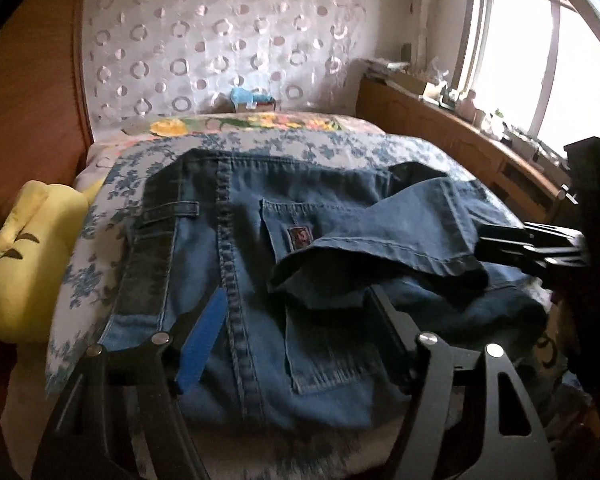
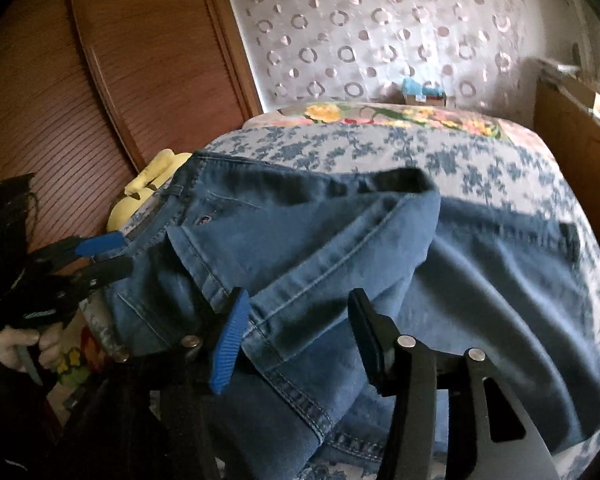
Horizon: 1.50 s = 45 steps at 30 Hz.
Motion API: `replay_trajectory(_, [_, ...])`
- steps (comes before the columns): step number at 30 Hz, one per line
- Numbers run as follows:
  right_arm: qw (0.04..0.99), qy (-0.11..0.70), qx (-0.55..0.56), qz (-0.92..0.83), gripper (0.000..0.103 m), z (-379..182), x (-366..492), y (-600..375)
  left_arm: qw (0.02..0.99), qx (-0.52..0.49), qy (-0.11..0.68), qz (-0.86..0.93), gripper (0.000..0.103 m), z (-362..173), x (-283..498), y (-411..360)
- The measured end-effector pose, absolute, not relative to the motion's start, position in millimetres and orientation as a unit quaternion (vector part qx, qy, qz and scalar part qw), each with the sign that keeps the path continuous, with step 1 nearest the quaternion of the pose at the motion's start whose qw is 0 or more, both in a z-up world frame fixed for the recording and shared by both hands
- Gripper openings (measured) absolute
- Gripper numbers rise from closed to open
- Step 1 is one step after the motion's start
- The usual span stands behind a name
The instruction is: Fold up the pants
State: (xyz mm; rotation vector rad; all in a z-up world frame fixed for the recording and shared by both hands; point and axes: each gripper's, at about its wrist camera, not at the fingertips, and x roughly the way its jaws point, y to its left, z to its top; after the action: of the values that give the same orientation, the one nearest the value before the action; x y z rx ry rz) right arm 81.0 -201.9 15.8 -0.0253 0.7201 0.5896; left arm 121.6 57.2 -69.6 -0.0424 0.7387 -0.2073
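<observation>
Blue jeans [image 1: 260, 248] lie on the floral bedspread [image 1: 284, 144], one leg hem [image 1: 380, 252] flopped across the seat. Left gripper [image 1: 296, 344] spread wide, holding nothing; right gripper [image 2: 300, 340] also wide apart (empty, over denim).

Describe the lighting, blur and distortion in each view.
Left wrist view: the window is blown out white, the jeans dim and in shadow, and the fisheye curves the bed. Right wrist view: no glare, evenly dim, motion blur smears the jeans toward the right, and the wooden panel bows at the edges.
</observation>
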Motion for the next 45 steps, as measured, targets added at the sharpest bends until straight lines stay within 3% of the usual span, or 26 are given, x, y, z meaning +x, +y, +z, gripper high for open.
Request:
replay_trajectory(10, [0.886,0.374,0.014,0.273,0.055,6.2,97.3,-195.5,0.910,0.019,0.401,-0.105,0.061,-87.1,162.3,40.1])
replay_trajectory(15, [0.875,0.389,0.033,0.285,0.055,3.6,111.4,-200.0,0.910,0.037,0.399,-0.111,0.047,-85.8,165.9,29.5])
replay_trajectory(19, [0.876,0.368,0.042,0.309,0.013,8.0,112.7,-206.3,0.914,0.046,0.387,-0.116,0.036,-82.2,163.7,26.5])
replay_trajectory(20, [0.879,0.360,0.042,0.311,0.009,10.3,110.9,-207.7,0.916,0.047,0.381,-0.117,0.033,-80.8,161.8,26.2])
replay_trajectory(29, [0.895,0.316,0.028,0.313,0.003,42.5,100.8,-225.1,0.919,0.025,0.373,-0.125,0.010,-63.4,153.4,31.7])
replay_trajectory(40, [0.909,0.267,-0.001,0.321,0.003,79.6,95.6,-218.0,0.925,0.060,0.355,-0.121,0.010,-50.6,135.5,34.0])
replay_trajectory(45, [0.907,0.264,-0.006,0.327,0.003,76.7,96.6,-217.7,0.923,0.062,0.363,-0.113,0.022,-57.2,133.9,37.3])
